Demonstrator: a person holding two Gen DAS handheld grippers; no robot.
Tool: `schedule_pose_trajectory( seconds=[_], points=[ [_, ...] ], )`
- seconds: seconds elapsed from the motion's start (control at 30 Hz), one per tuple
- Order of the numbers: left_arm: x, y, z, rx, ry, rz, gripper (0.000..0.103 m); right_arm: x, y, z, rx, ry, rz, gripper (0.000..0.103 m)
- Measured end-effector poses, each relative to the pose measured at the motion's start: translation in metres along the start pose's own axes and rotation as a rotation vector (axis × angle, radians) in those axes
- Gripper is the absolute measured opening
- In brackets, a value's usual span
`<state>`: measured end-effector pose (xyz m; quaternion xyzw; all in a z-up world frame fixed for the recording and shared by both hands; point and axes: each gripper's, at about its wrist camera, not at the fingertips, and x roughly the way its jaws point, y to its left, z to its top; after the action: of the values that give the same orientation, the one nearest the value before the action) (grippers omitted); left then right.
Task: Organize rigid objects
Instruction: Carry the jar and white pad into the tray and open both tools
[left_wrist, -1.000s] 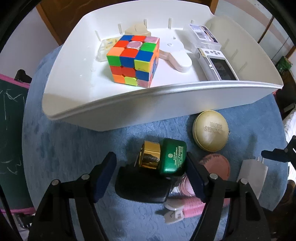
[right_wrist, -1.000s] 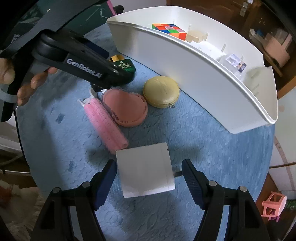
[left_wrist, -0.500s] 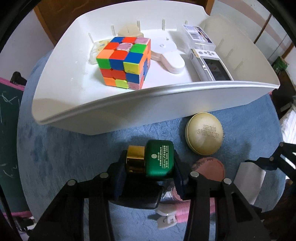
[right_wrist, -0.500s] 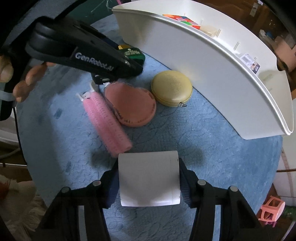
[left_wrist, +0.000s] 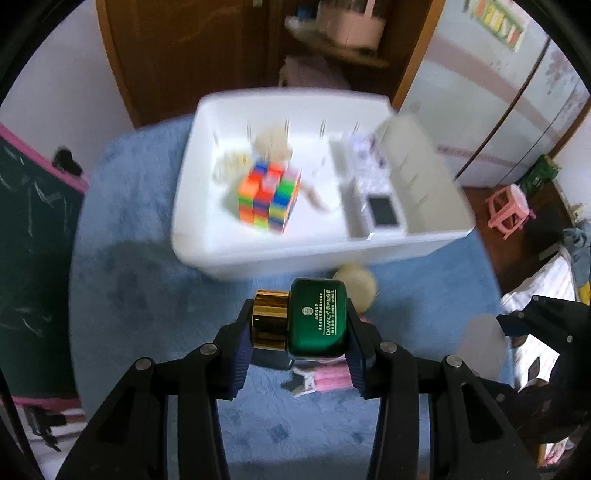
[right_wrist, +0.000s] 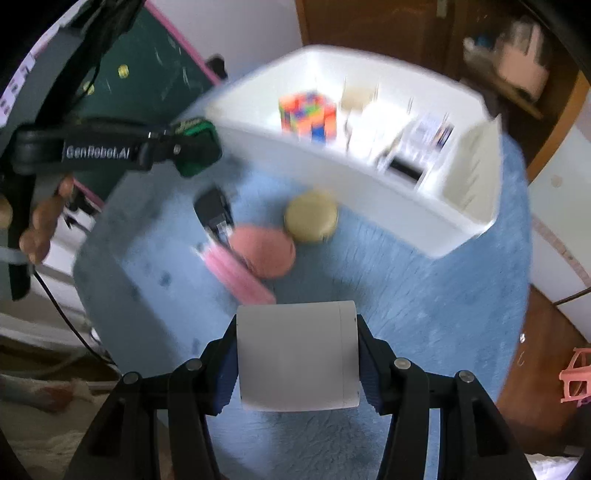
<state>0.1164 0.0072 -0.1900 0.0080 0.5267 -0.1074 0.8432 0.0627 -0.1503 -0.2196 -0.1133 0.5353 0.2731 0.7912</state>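
My left gripper is shut on a green bottle with a gold cap, held sideways in the air above the blue table. In the right wrist view this left gripper and the green bottle hang at the left, near the white bin. My right gripper is shut on a white block, also lifted off the cloth. The white bin holds a colour cube, a white device with a screen and other small items.
On the blue cloth lie a yellow round case, a pink round case, a pink hair roller and a black object. A green chalkboard stands to the left. A pink stool stands on the floor.
Both grippers closed, the left on the green bottle and the right on the white block, and both rose off the table. The bin and the table look farther away.
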Motion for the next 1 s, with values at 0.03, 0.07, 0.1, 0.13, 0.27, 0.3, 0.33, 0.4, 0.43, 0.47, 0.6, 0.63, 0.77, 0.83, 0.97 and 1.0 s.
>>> schedule_pose_trajectory(
  seconds=[0.03,0.07,0.1,0.13,0.27,0.3,0.33,0.4,0.43,0.47,0.6,0.63,0.77,0.83,0.97,1.0],
  points=[
    [-0.015,-0.002,0.007,0.008,-0.029,-0.001,0.047,-0.012,0.001,0.005,0.003,-0.030,-0.001,0.056],
    [-0.023,-0.001,0.009,0.012,-0.049,-0.003,0.047,-0.027,0.003,0.012,0.008,-0.068,-0.003,0.056],
    [-0.032,-0.003,0.018,0.017,-0.071,-0.003,0.047,-0.035,-0.001,0.022,0.012,-0.095,-0.004,0.056],
    [-0.044,-0.003,0.028,0.021,-0.095,-0.005,0.047,-0.045,-0.009,0.032,0.014,-0.116,-0.004,0.056],
    [-0.075,-0.007,0.060,0.046,-0.187,-0.010,0.047,-0.082,-0.011,0.059,0.022,-0.229,-0.035,0.056],
    [-0.081,-0.008,0.067,0.053,-0.206,-0.010,0.047,-0.090,-0.013,0.061,0.025,-0.247,-0.040,0.056],
    [-0.084,-0.010,0.074,0.062,-0.224,-0.011,0.047,-0.098,-0.014,0.067,0.027,-0.268,-0.046,0.056],
    [-0.092,-0.012,0.090,0.079,-0.254,-0.012,0.047,-0.112,-0.013,0.082,0.030,-0.309,-0.060,0.056],
    [-0.094,-0.013,0.098,0.085,-0.268,-0.011,0.047,-0.115,-0.014,0.088,0.030,-0.327,-0.068,0.056],
    [-0.096,-0.013,0.105,0.092,-0.279,-0.011,0.047,-0.122,-0.017,0.097,0.026,-0.349,-0.058,0.056],
    [-0.096,-0.013,0.133,0.102,-0.297,-0.022,0.047,-0.129,-0.027,0.128,0.048,-0.390,-0.090,0.056],
    [-0.091,-0.014,0.142,0.107,-0.297,-0.025,0.047,-0.129,-0.029,0.134,0.061,-0.395,-0.098,0.056],
    [-0.067,-0.017,0.164,0.122,-0.280,-0.025,0.047,-0.107,-0.045,0.162,0.136,-0.382,-0.124,0.056],
    [-0.046,-0.016,0.176,0.123,-0.257,-0.031,0.047,-0.089,-0.054,0.170,0.170,-0.359,-0.124,0.056],
    [0.007,-0.012,0.196,0.125,-0.184,-0.035,0.047,-0.038,-0.067,0.183,0.221,-0.278,-0.110,0.056],
    [0.020,-0.011,0.199,0.129,-0.165,-0.031,0.047,-0.022,-0.068,0.183,0.227,-0.249,-0.110,0.056]
  ],
)
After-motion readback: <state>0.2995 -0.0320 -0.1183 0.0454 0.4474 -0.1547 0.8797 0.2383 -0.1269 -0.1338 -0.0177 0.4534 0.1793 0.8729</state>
